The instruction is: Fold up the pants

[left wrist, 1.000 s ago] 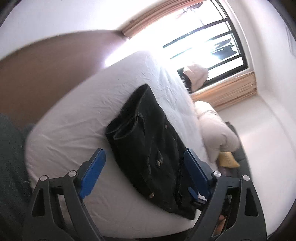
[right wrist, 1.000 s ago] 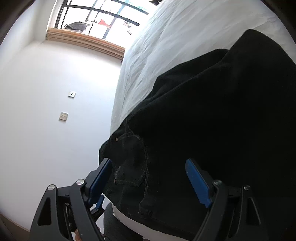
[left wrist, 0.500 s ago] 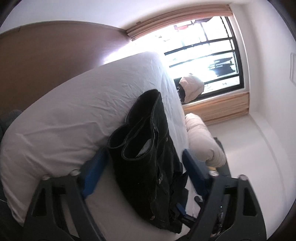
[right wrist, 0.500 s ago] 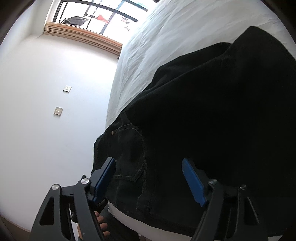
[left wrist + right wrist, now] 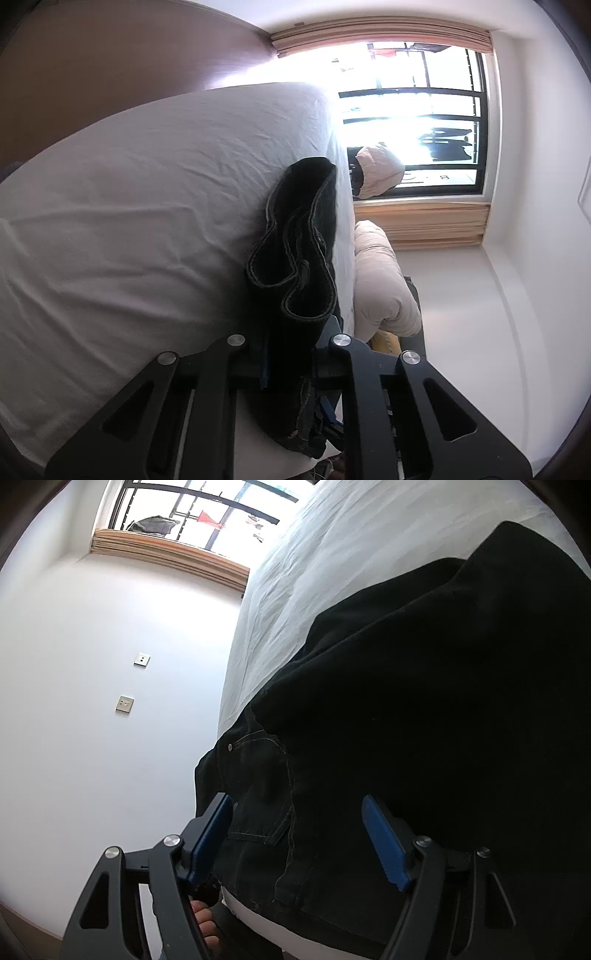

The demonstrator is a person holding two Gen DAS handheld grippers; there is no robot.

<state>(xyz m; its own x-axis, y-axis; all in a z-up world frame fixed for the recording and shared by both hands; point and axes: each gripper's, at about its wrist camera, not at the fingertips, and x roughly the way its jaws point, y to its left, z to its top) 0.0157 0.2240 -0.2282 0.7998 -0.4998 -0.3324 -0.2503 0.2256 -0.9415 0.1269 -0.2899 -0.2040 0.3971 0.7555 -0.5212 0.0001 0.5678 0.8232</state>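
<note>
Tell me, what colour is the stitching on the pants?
Light grey stitching on black pants, clearest in the left wrist view.

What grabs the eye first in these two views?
Black pants lie heaped along the edge of the white bed, under a glaring window. The left gripper has just closed on their near end; the right gripper stands open around the dark cloth.

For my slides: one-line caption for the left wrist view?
Left gripper shut on black pants lying on a white bed by the window.
</note>
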